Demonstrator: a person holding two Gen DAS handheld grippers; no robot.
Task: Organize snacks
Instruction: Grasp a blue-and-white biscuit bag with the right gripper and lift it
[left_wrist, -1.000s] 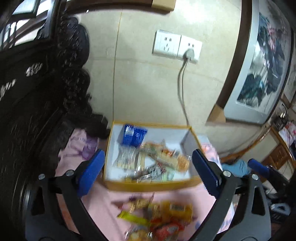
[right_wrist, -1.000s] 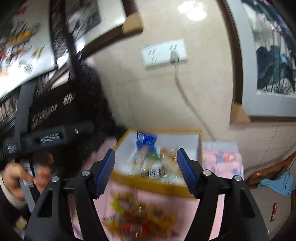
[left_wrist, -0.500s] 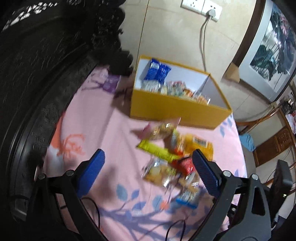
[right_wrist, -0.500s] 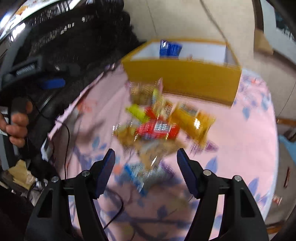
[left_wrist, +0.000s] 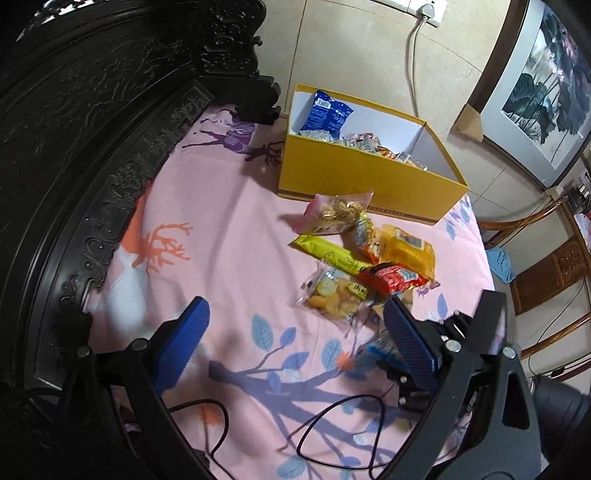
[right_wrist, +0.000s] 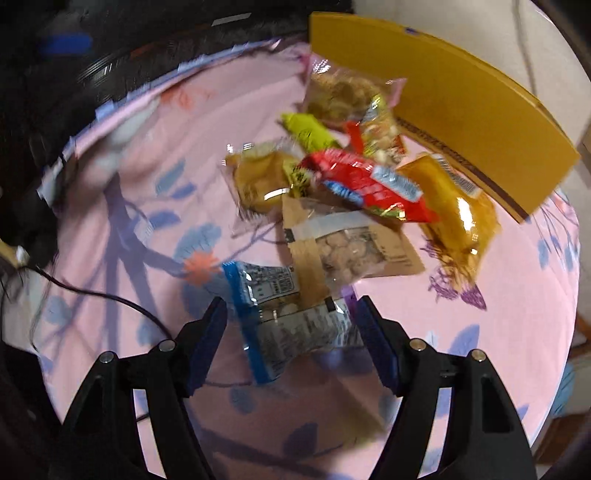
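1. Since a second ago both our grippers have swung down from the wall and socket toward the pink cloth; the yellow box has slid from centre to the top of each view.
2. Left wrist view: our left gripper has its jaws wide apart with only cloth between them. We see the loose snack pile at about one o'clock from it, the box beyond at twelve, a blue packet standing inside.
3. Right wrist view: our right gripper has just been widening its jaws, which stand apart; the blue-edged packet lies between the pads, unpinched. A red wrapper sits at twelve, an orange bag at two.
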